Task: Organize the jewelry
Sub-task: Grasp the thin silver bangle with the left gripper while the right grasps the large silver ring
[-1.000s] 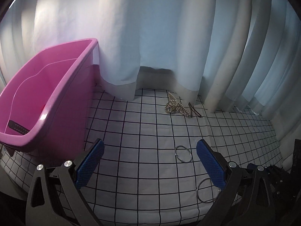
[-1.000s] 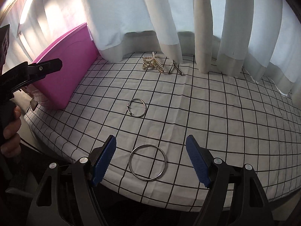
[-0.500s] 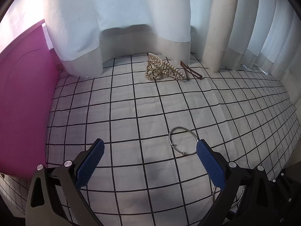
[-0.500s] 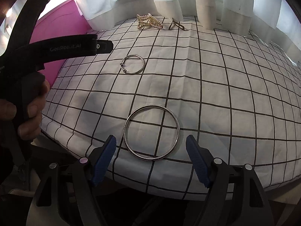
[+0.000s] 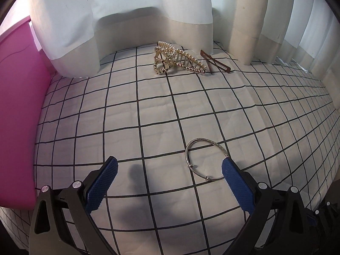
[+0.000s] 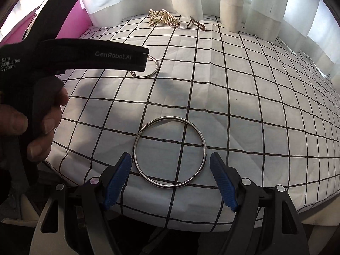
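Note:
My left gripper (image 5: 169,170) is open just above the checked cloth; its right pad (image 5: 235,180) covers the edge of a thin silver bangle with beads (image 5: 188,157). That bangle also shows in the right wrist view (image 6: 154,69), partly behind the left gripper's body (image 6: 85,56). My right gripper (image 6: 170,165) is open, its pads on either side of a large plain silver ring bangle (image 6: 136,148) near the table's front edge. A gold pearl hair claw (image 5: 176,60) (image 6: 163,19) and a brown hair clip (image 5: 214,64) (image 6: 196,24) lie at the back.
A pink plastic bin (image 5: 19,110) (image 6: 78,23) stands at the left on the black-and-white checked cloth (image 5: 127,127). White curtains (image 5: 127,17) hang along the back and right. The table's front edge (image 6: 191,223) is right below my right gripper.
Both grippers moved forward and down. The left one now reaches the beaded bangle with its right pad. The right one now brackets the large ring.

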`<state>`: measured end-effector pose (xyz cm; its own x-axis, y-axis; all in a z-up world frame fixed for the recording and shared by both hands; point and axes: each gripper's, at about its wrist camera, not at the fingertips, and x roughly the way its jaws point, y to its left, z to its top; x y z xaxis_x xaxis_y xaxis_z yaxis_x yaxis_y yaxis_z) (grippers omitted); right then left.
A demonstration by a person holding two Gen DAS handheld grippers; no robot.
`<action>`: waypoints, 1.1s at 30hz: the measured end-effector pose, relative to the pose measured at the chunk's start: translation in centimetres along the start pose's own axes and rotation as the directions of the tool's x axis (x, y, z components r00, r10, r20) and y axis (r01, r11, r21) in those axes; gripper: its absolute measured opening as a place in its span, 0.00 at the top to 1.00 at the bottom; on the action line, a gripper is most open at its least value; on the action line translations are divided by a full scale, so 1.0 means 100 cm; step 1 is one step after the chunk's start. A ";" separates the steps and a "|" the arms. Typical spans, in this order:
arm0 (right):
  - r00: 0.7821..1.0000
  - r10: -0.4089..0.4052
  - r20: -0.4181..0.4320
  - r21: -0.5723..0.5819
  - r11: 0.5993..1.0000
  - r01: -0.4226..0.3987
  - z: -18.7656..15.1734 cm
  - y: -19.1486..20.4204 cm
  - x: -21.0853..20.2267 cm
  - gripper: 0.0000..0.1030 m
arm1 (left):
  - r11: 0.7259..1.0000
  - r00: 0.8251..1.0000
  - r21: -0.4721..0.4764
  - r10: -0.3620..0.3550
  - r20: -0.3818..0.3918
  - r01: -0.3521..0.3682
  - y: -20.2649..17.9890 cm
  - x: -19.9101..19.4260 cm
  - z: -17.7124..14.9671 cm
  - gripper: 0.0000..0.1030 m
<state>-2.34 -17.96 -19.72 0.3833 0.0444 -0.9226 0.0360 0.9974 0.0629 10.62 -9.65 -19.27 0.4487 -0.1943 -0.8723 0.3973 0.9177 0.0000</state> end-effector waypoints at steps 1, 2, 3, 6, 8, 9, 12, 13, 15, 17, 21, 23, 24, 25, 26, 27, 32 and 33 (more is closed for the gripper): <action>1.000 -0.015 0.001 -0.009 1.000 0.015 0.000 0.002 0.001 0.29 | 1.000 1.000 0.002 0.000 0.000 0.000 -0.001 0.001 0.000 0.06; 1.000 -0.030 0.001 -0.020 0.999 0.030 -0.001 0.003 0.001 0.29 | 1.000 1.000 0.005 0.001 -0.001 -0.001 -0.002 0.002 0.000 0.06; 0.999 -0.040 0.005 -0.029 0.999 0.040 -0.001 0.005 0.001 0.29 | 1.000 1.000 0.008 -0.001 -0.001 0.001 -0.003 0.003 0.000 0.06; 0.999 -0.029 0.013 -0.015 0.999 0.029 -0.002 0.002 0.002 0.27 | 1.000 1.000 0.007 -0.026 0.003 0.026 -0.007 0.003 0.001 0.06; 0.999 -0.034 0.015 -0.020 0.999 0.035 -0.002 0.002 0.001 0.26 | 0.999 0.999 0.014 -0.032 0.004 0.032 -0.012 0.004 0.002 0.06; 0.999 -0.034 0.017 -0.018 0.999 0.034 -0.002 0.002 0.001 0.25 | 0.999 0.999 0.020 -0.032 0.001 0.032 -0.014 0.006 0.003 0.06; 0.999 -0.037 0.018 -0.021 0.999 0.037 -0.002 0.004 0.003 0.23 | 0.999 0.999 0.027 -0.038 -0.005 0.038 -0.019 0.011 0.005 0.06; 0.999 -0.039 0.018 -0.020 0.999 0.039 -0.001 0.003 0.003 0.21 | 0.999 0.999 0.029 -0.038 -0.009 0.039 -0.019 0.014 0.005 0.06; 0.999 -0.042 0.020 -0.012 0.999 0.042 -0.001 0.003 0.004 0.19 | 0.999 0.999 0.037 -0.031 -0.026 0.032 -0.022 0.020 0.005 0.06; 0.999 -0.045 0.020 -0.007 0.999 0.045 -0.001 0.003 0.004 0.18 | 0.998 1.000 0.054 -0.026 0.000 0.026 -0.024 0.021 0.003 0.06; 0.998 -0.052 0.029 0.004 0.999 0.052 -0.001 0.003 0.005 0.12 | 0.998 0.999 0.056 -0.030 0.030 0.028 -0.027 0.022 0.003 0.05; 0.998 -0.054 0.035 0.007 0.999 0.054 -0.001 0.002 0.006 0.09 | 0.998 0.998 0.057 -0.030 0.049 0.027 -0.028 0.023 0.003 0.05; 0.998 -0.055 0.037 0.008 0.998 0.055 -0.001 0.001 0.007 0.09 | 0.998 0.998 0.059 -0.030 0.058 0.026 -0.029 0.023 0.003 0.05; 0.998 -0.058 0.039 0.007 0.998 0.058 -0.001 0.001 0.008 0.08 | 0.998 0.997 0.061 -0.031 0.066 0.027 -0.029 0.022 0.002 0.05; 0.997 -0.057 0.044 0.005 0.998 0.057 0.000 0.000 0.008 0.08 | 0.998 0.997 0.063 -0.032 0.072 0.027 -0.030 0.023 0.002 0.05; 0.997 -0.057 0.048 0.003 0.998 0.057 0.000 0.000 0.008 0.08 | 0.997 0.997 0.066 -0.033 0.076 0.028 -0.030 0.022 0.001 0.05; 0.996 -0.054 0.064 -0.004 0.999 0.055 -0.002 0.000 0.007 0.08 | 0.997 0.997 0.067 -0.034 0.074 0.029 -0.027 0.021 0.000 0.05; 0.997 -0.054 0.061 -0.005 0.999 0.054 -0.002 0.000 0.007 0.08 | 0.997 0.997 0.068 -0.034 0.073 0.029 -0.027 0.021 0.000 0.06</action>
<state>-2.21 -17.93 -20.46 0.4364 -0.0127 -0.8997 0.0520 0.9986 0.0112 10.44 -12.57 -21.15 0.4918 -0.2503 -0.8340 0.4635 0.8861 0.0074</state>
